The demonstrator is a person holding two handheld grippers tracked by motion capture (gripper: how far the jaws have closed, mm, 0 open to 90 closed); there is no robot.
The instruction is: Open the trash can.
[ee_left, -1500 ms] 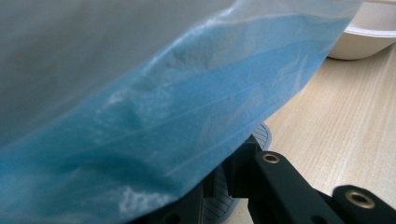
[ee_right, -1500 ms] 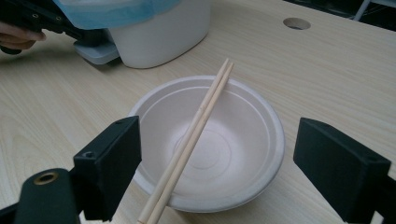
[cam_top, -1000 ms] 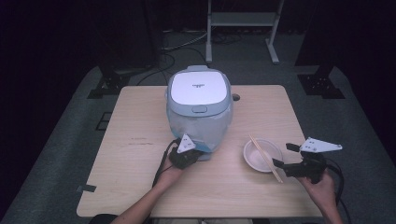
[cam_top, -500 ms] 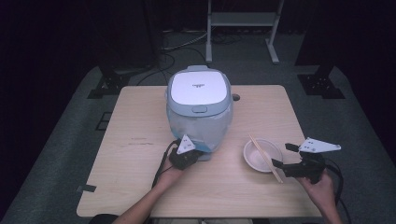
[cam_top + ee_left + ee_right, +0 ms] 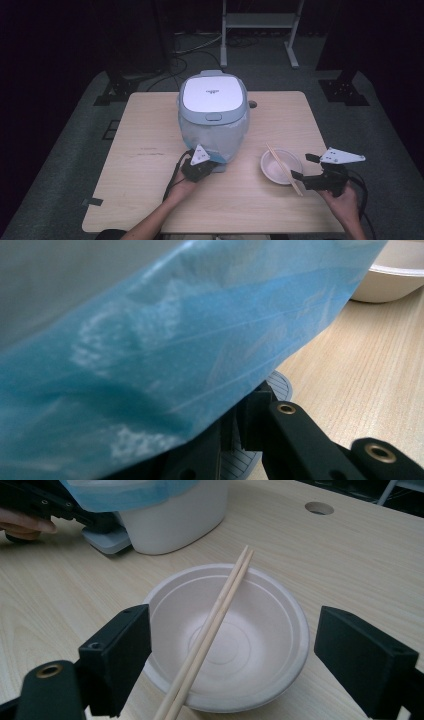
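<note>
A dark lab or studio: lone wooden table (image 5: pixel 150 150), floor cables (image 5: pixel 195 47), a metal stand (image 5: pixel 260 22) behind.

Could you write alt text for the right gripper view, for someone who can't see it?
A pair of pale wooden chopsticks lies across an empty white paper bowl on a light wooden table, between the right gripper's two open black jaws. Behind stands a white rice cooker.

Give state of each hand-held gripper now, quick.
Left hand-held gripper: shut on the blue plastic film.
Right hand-held gripper: open, holding nothing.
</note>
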